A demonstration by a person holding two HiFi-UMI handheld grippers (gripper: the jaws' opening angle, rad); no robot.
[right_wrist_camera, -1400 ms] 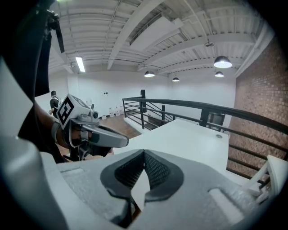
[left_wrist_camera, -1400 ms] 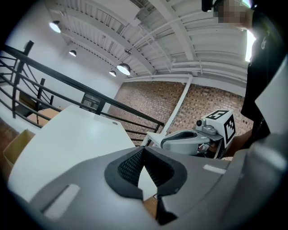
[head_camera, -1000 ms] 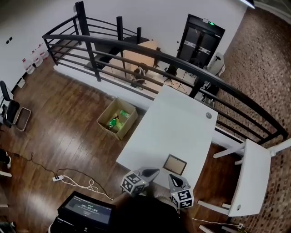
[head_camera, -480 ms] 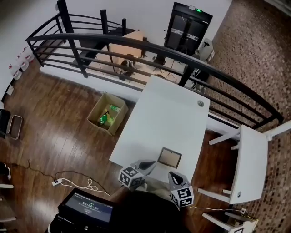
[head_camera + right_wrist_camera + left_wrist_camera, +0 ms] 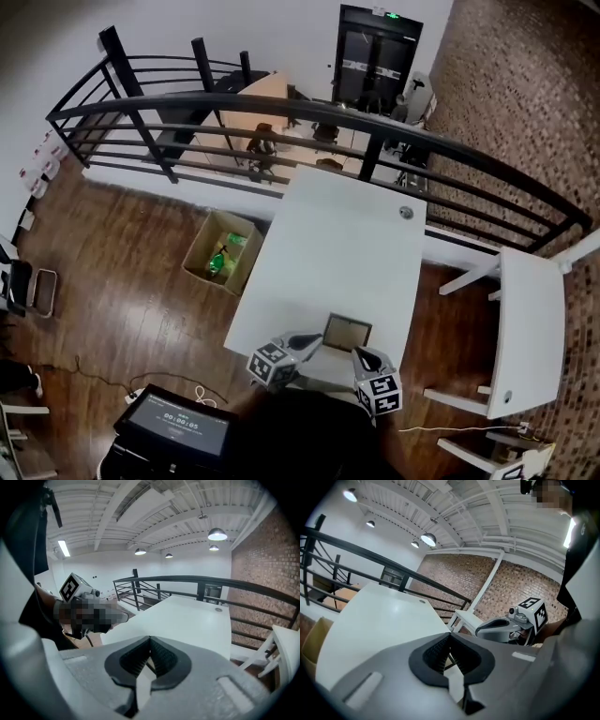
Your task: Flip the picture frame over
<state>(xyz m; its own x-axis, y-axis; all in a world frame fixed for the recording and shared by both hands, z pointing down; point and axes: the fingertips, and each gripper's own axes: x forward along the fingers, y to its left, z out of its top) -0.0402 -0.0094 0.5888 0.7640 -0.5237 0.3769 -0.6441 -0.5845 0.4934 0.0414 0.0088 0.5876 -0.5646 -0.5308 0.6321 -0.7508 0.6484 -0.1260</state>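
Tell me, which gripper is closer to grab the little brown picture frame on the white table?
Left, probably. The left gripper lies beside the near left corner of the brown rectangular picture frame; the right gripper sits just short of its near edge. Both are shut.

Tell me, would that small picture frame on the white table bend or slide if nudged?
The picture frame is probably stiff: its border looks straight and square. Lying flat on the smooth white table, it may slide rather than tip.

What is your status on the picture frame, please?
Left gripper shut, empty. Right gripper shut, empty. Picture frame flat on table, just ahead of both. Path clear.
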